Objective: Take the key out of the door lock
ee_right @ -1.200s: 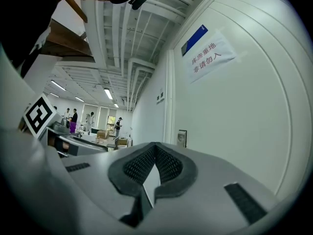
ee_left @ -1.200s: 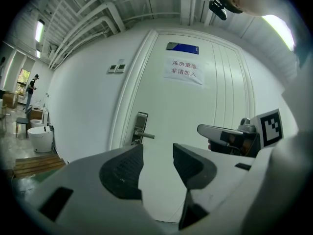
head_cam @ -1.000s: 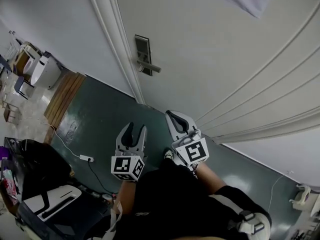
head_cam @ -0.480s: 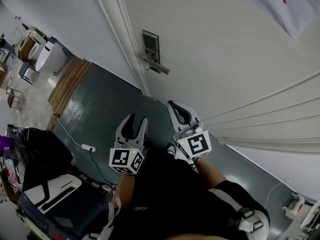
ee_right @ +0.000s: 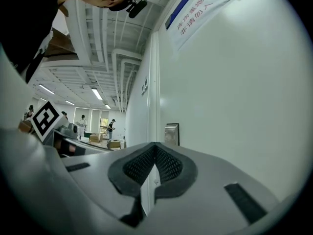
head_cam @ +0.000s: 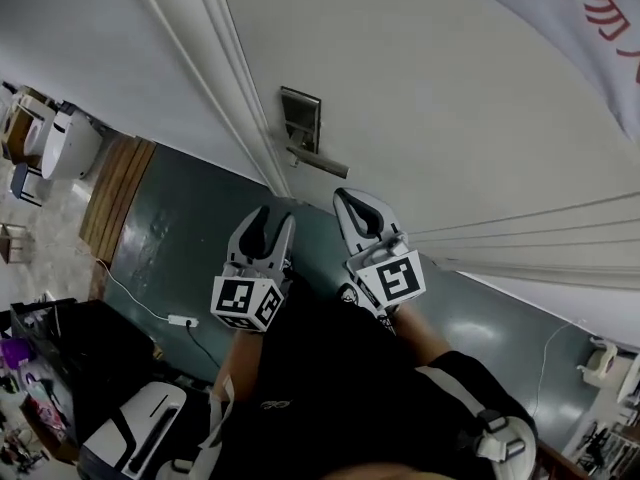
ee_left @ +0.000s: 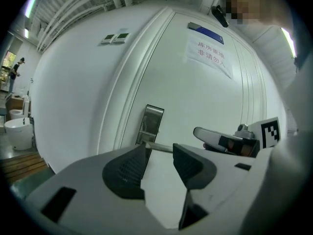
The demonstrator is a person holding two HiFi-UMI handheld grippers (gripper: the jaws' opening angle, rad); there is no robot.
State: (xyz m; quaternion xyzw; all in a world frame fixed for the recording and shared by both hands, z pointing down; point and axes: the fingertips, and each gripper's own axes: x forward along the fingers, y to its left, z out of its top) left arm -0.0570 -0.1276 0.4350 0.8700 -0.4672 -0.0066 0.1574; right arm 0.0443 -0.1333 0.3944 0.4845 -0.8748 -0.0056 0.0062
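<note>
One lock plate (head_cam: 300, 118) sits on the white door (head_cam: 450, 98) just beside its frame, with its long axis running up the door. Its single lever (head_cam: 322, 161) juts sideways from the plate's lower part, towards the middle of the door. The key is too small to make out in any view. Two grippers hang below the plate, apart from it: the left gripper (head_cam: 273, 218) has its jaws spread with nothing between them, and the right gripper (head_cam: 348, 200) has its jaws pressed together, empty.
</note>
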